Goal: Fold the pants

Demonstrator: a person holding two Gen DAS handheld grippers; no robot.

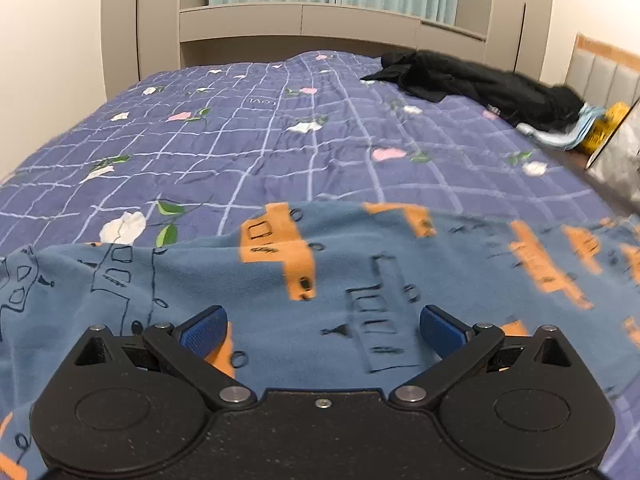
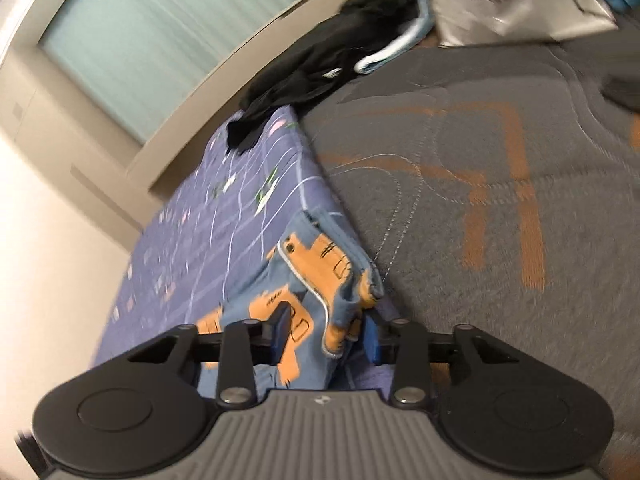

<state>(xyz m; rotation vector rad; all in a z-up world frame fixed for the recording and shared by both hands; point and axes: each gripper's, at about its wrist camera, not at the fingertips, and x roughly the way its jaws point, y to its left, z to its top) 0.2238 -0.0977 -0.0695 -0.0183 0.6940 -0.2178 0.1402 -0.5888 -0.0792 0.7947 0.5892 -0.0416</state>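
Upside-down "LOVE" printed on purple grid bedspread [image 1: 262,101]; nothing else legible.
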